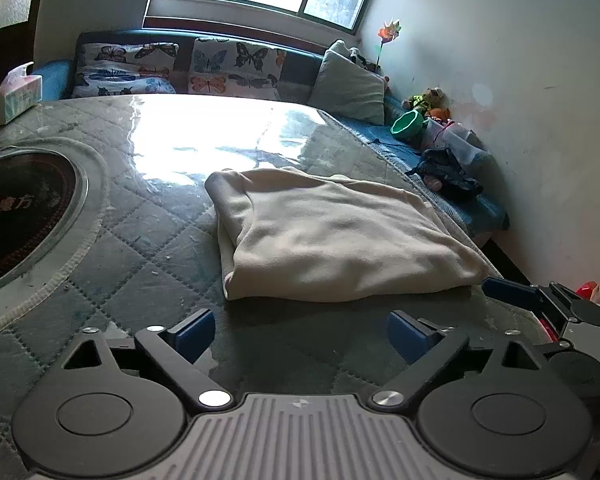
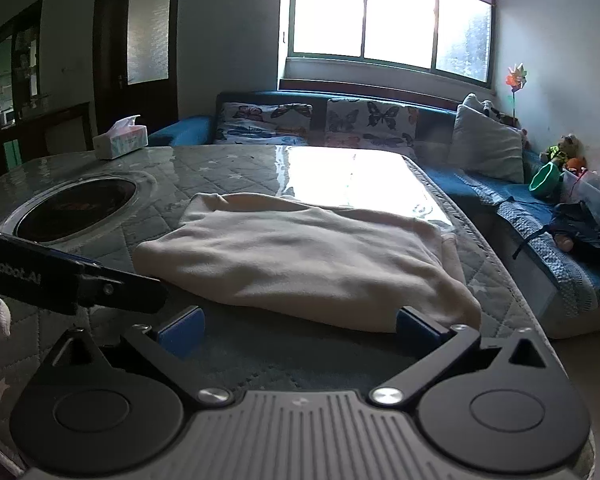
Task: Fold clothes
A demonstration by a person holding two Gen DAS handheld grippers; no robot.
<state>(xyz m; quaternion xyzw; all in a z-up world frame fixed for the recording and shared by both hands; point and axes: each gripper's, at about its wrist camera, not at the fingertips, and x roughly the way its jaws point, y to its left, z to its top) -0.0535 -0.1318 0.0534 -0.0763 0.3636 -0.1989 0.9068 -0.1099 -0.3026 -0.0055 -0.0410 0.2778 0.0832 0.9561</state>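
Note:
A cream garment (image 1: 336,236) lies folded into a flat, thick rectangle on the quilted table (image 1: 148,248), near its right edge. My left gripper (image 1: 300,336) stands open just short of the garment's near edge, with nothing between its blue pads. In the right wrist view the same garment (image 2: 300,256) fills the middle, and my right gripper (image 2: 298,328) is open at its near edge, its right pad touching the cloth. The right gripper also shows at the far right of the left wrist view, where the finger tip (image 1: 508,290) sits by the garment's corner.
A round dark inset (image 1: 20,216) sits in the table at left, with a tissue box (image 1: 12,98) behind it. A sofa (image 2: 540,216) with butterfly cushions, a grey pillow, a green bowl (image 1: 408,124) and toys runs along the far and right sides.

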